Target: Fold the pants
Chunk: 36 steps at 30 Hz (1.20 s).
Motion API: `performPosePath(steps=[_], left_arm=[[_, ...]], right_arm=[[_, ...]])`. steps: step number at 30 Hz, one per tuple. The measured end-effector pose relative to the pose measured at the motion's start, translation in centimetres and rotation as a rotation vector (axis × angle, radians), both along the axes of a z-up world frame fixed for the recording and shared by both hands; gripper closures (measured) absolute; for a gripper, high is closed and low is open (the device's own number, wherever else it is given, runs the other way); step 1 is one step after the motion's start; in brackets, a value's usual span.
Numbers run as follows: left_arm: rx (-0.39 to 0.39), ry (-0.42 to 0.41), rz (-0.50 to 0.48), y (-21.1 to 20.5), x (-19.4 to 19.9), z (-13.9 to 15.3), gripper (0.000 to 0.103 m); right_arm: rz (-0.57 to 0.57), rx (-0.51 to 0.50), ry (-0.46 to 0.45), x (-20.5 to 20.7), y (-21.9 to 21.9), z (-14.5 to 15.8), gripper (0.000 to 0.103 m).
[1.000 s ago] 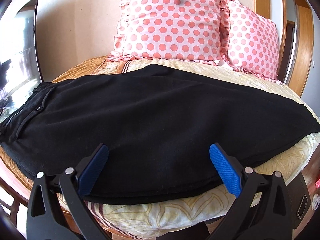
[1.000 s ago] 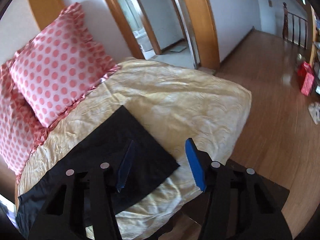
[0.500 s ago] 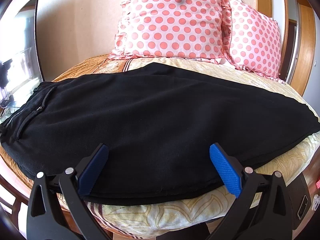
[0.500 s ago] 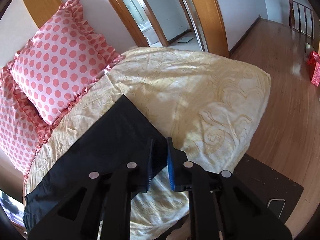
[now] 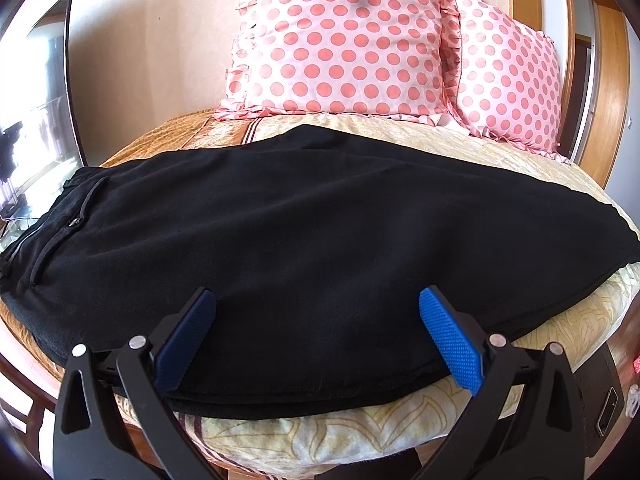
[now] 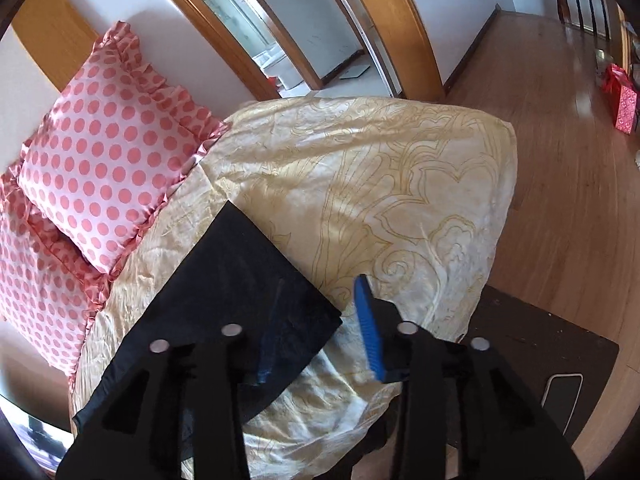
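Observation:
Black pants (image 5: 304,240) lie flat across the bed, folded lengthwise, waistband with a zip pocket at the left, leg ends at the right. My left gripper (image 5: 316,312) is open, its blue pads wide apart above the near edge of the pants at mid-length, holding nothing. In the right wrist view the leg end of the pants (image 6: 240,280) shows as a black corner on the sheet. My right gripper (image 6: 320,312) is open and astride that hem corner. Its left pad lies over the black cloth, its right pad over the sheet.
The bed has a cream patterned sheet (image 6: 380,184). Two pink polka-dot pillows (image 5: 348,40) lean at the head, also in the right wrist view (image 6: 108,148). A wooden floor (image 6: 560,160) and a dark mat (image 6: 540,360) lie past the bed's right edge. A doorway stands behind.
My right gripper shut over the hem corner half a second ago and has opened again. The left gripper and the pants have stayed put.

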<state>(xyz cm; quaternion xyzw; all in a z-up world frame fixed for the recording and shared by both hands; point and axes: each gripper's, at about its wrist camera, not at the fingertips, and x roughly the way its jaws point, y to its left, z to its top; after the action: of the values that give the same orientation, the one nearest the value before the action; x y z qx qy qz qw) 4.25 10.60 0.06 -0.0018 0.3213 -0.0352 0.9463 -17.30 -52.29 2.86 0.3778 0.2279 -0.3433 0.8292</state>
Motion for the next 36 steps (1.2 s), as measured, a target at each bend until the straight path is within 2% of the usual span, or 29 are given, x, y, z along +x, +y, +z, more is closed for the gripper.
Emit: performPosePath(steps=[2,4,8,14,16,17,21,25,29,33,36], left_arm=[[-0.004,-0.001,0.002,0.0,0.1,0.0,0.002],[-0.01,-0.002,0.003,0.1,0.0,0.0,0.002],[-0.012,-0.001,-0.002,0.1,-0.1,0.1,0.002],[-0.01,-0.001,-0.002,0.1,-0.2,0.1,0.002],[-0.016,0.001,-0.007,0.2,-0.2,0.1,0.002],[-0.019,0.001,-0.008,0.2,-0.2,0.1,0.002],[-0.037,0.0,-0.013,0.4,-0.3,0.2,0.002],[-0.072,-0.006,-0.023,0.7,-0.5,0.5,0.002],[-0.109,-0.015,-0.031,0.9,-1.1,0.9,0.002],[-0.123,-0.034,-0.029,1.0,-1.8,1.6,0.002],[-0.116,-0.062,-0.018,1.2,-2.7,2.3,0.002]], right_arm=[[-0.003,0.014,0.001,-0.1,0.1,-0.2,0.06],[-0.001,0.074,-0.03,-0.1,-0.1,-0.8,0.06],[0.031,0.102,-0.056,0.6,0.6,-1.1,0.065],[0.03,0.146,-0.136,1.5,0.5,-1.6,0.067],[0.012,0.145,-0.145,1.4,0.5,-1.8,0.077],[0.018,0.138,-0.146,1.5,0.5,-1.8,0.087],[0.058,0.088,-0.204,1.7,1.2,-1.5,0.089],[0.165,0.016,-0.273,3.4,3.2,1.4,0.09],[0.335,-0.047,-0.336,7.3,7.5,5.2,0.09],[0.578,-0.072,-0.372,13.8,14.5,8.0,0.09],[0.799,-0.061,-0.376,19.3,21.7,8.3,0.09]])
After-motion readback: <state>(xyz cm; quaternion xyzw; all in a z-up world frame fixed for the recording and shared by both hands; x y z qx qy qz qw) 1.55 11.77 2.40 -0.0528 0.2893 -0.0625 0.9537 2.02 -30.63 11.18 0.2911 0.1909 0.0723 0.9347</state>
